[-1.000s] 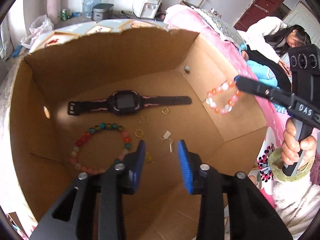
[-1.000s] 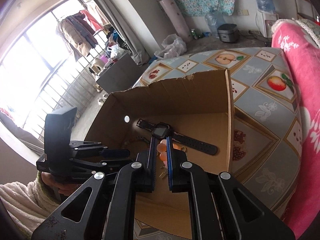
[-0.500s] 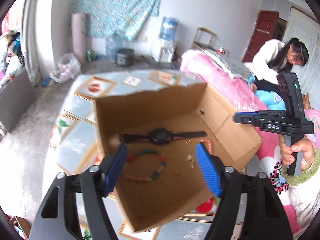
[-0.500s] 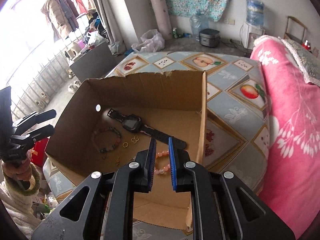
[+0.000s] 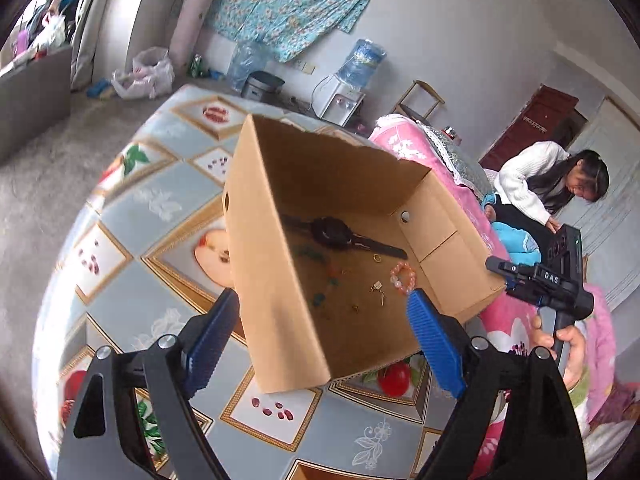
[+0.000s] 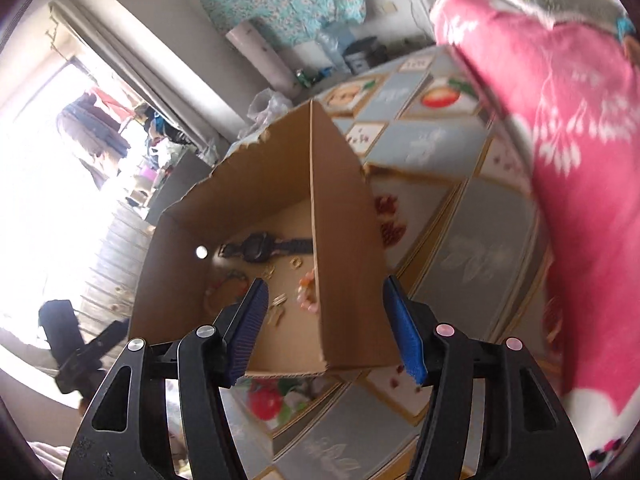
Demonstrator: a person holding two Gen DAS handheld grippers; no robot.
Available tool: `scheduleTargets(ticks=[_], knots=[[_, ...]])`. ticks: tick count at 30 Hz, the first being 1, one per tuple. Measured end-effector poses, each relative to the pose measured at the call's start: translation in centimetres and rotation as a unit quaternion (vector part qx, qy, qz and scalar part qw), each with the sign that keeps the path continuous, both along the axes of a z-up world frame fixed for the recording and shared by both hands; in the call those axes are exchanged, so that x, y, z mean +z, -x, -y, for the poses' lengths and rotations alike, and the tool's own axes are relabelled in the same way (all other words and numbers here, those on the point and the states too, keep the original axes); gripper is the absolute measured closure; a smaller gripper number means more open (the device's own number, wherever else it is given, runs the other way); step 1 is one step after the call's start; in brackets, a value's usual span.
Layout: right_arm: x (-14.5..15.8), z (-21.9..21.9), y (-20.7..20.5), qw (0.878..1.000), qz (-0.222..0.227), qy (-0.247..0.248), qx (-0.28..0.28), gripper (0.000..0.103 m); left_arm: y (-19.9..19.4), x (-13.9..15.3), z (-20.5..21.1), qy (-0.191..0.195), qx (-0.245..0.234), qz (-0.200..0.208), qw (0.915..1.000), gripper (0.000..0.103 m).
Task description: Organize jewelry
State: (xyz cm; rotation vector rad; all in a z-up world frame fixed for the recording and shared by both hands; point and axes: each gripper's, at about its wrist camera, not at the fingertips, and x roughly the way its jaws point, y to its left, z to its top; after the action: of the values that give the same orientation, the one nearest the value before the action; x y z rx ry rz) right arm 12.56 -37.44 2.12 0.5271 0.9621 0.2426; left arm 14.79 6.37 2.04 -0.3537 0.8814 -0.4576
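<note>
Right gripper [image 6: 324, 320] just dropped the pink bracelet [image 5: 403, 278] in the box [image 5: 280, 280] ahead; both it and the left gripper [image 5: 320, 340] now wide open, empty, pulled back; looks about done.

- The box [image 5: 280, 280] is open-topped brown cardboard with the jewelry on its floor.
- A black watch [image 5: 332, 232] lies flat near the far wall, strap stretched out straight.
- A pink-and-white bead bracelet [image 5: 403, 278] lies in a small loop near my right-hand wall.
- A multicoloured bead bracelet [image 6: 224, 292] lies toward the opposite wall, partly hidden.
- Small gold rings [image 5: 377, 257] and clasps [image 5: 378, 290] lie scattered between the bracelets.
</note>
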Motion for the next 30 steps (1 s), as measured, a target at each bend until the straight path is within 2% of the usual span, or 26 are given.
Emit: scheduleTargets(ticks=[2, 6, 9, 13, 23, 30], knots=[[-0.1, -0.9, 0.0, 1.0, -0.002, -0.013, 0.007, 0.044, -0.1, -0.6, -0.1, 0.012, -0.003, -0.007, 0.9999, 0.019], [0.2, -2.2, 0.4, 1.0, 0.001, 0.015, -0.003, 0.043, -0.3, -1.1, 0.4, 0.038, -0.018, -0.016, 0.999, 0.019], [0.0, -2.6, 1.1, 1.0, -0.002, 0.002, -0.006, 0.043, -0.3, -1.1, 0.3, 0.04, -0.009, -0.012, 0.9991, 0.019], [0.0, -3.2, 2.7, 1.0, -0.006, 0.012, -0.012, 0.043, -0.1, -1.2, -0.6, 0.055, -0.009, -0.009, 0.9984, 0.019], [0.0, -4.8, 5.4, 0.999, -0.013, 0.036, -0.029, 0.043, 0.9, -1.2, -1.4, 0.053, -0.018, -0.008, 0.9984, 0.019], [-0.3, -5.0, 7.4, 0.999, -0.017, 0.028, -0.034, 0.043, 3.4, -1.1, -1.8, 0.053, -0.013, -0.015, 0.9984, 0.019]])
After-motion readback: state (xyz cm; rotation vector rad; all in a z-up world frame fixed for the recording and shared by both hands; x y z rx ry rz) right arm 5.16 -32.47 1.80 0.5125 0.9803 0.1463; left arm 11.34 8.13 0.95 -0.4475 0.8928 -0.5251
